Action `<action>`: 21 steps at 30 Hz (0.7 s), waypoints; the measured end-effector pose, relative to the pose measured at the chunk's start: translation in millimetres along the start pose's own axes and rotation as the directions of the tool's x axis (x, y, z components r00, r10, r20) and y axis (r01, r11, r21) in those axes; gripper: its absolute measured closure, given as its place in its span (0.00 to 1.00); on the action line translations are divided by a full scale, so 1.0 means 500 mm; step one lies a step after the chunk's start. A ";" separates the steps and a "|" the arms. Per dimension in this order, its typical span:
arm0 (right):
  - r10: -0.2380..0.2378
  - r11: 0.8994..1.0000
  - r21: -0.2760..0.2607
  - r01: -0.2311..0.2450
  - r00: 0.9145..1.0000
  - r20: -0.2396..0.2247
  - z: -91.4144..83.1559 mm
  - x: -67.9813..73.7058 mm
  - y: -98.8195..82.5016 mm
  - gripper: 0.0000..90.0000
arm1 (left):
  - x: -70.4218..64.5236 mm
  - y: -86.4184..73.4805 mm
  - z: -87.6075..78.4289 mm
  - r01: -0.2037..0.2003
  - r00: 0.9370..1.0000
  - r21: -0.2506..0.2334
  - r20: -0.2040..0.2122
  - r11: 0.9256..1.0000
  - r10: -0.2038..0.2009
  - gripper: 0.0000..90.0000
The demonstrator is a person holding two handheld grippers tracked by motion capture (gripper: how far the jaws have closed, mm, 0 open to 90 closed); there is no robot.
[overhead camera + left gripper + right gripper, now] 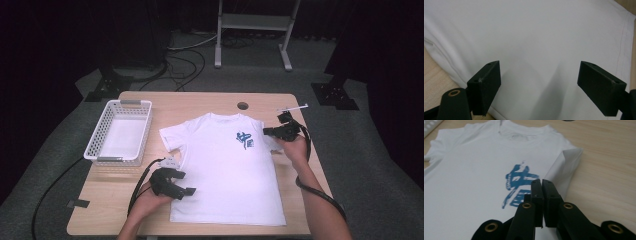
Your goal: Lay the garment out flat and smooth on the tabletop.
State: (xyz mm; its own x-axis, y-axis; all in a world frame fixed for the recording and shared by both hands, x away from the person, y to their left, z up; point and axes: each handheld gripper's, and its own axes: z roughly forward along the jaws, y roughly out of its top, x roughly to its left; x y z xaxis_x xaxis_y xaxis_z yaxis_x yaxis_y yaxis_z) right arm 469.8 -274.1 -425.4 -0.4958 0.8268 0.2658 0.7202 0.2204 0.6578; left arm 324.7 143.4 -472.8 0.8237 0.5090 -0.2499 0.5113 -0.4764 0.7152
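Fingers of right gripper (542,185) pinch T-shirt (225,170) sleeve; left gripper (546,87) fingers spread.

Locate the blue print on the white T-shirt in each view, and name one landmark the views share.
High view: blue print right of the picture's centre, on the shirt's chest, beside the right gripper.
Left gripper view: plain white cloth, no print.
Right gripper view: print at centre, just above the jaws.
Shared landmark: the white T-shirt.

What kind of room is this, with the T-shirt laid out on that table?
Most likely a recording studio or lab for capturing handling work, not a home. A lone wooden table stands amid dark curtains, cables trail over the grey carpet, and a person works a white T-shirt with hand-held grippers, left gripper and right gripper.
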 end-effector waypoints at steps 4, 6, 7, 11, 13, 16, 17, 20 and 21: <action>-0.058 0.998 0.020 0.058 0.998 -0.040 0.015 0.048 -0.013 0.98 | 0.000 -0.003 -0.002 0.005 1.000 -0.004 -0.001 1.000 -0.005 0.20; -0.074 0.997 0.032 0.076 0.995 -0.061 0.023 0.069 -0.024 0.98 | 0.000 -0.005 -0.002 0.004 1.000 -0.005 0.001 1.000 -0.004 0.20; -0.087 0.995 0.043 0.090 0.994 -0.069 0.028 0.079 -0.031 0.98 | 0.000 -0.006 -0.002 0.003 1.000 -0.004 0.001 1.000 -0.003 0.20; -0.111 0.988 0.095 0.123 0.987 -0.113 0.048 0.114 -0.059 0.93 | -0.003 -0.010 -0.001 0.007 1.000 -0.009 0.004 1.000 -0.007 0.20; -0.118 0.982 0.132 0.138 0.982 -0.147 0.058 0.129 -0.074 0.90 | -0.004 -0.011 -0.001 0.006 1.000 -0.010 0.006 1.000 -0.006 0.20; -0.123 0.974 0.169 0.154 0.975 -0.185 0.063 0.141 -0.088 0.85 | -0.006 -0.012 -0.001 0.005 1.000 -0.012 0.007 1.000 -0.005 0.20; -0.115 0.975 0.166 0.148 0.975 -0.192 0.061 0.142 -0.089 0.84 | -0.006 -0.013 -0.002 0.005 1.000 -0.011 0.008 1.000 -0.005 0.20; -0.082 0.984 0.141 0.110 0.978 -0.193 0.051 0.133 -0.083 0.82 | -0.007 -0.014 -0.002 0.007 1.000 -0.015 0.011 1.000 -0.006 0.20; -0.077 0.986 0.133 0.103 0.979 -0.187 0.046 0.129 -0.079 0.81 | -0.007 -0.014 -0.002 0.006 1.000 -0.017 0.011 1.000 -0.006 0.20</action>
State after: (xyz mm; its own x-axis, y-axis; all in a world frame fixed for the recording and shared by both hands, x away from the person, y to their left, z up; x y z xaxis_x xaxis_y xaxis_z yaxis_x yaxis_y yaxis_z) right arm 420.6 -217.6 -450.7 -0.6317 0.6961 0.3411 0.7235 0.3715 0.5819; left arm 318.0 145.7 -476.5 0.8233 0.5038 -0.2616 0.5124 -0.4611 0.7245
